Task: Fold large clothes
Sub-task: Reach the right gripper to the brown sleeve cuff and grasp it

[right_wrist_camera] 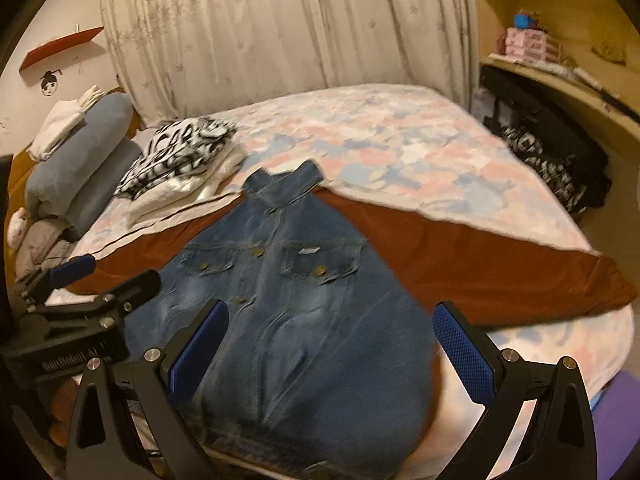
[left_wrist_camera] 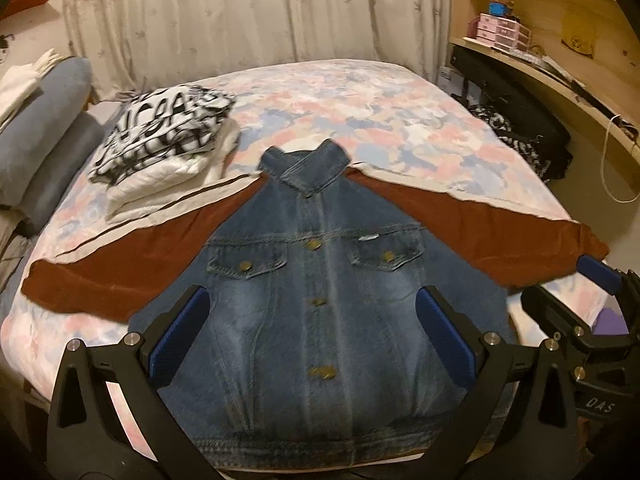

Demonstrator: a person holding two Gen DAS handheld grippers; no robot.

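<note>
Left wrist: jacket [left_wrist_camera: 316,304] flat on bed [left_wrist_camera: 360,96], collar pointing away; both tongs apart, empty.

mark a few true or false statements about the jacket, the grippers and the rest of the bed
1. The denim jacket lies front up with both rust sleeves spread out. True.
2. The left gripper is clamped on the hem. False: its jaws are wide open, holding nothing.
3. A folded pile of clothes sits on the bed beyond the jacket's collar side. True.
4. The right gripper is shut. False: it is open above the jacket.
5. The jacket is already folded in half. False: it lies fully spread.
</note>
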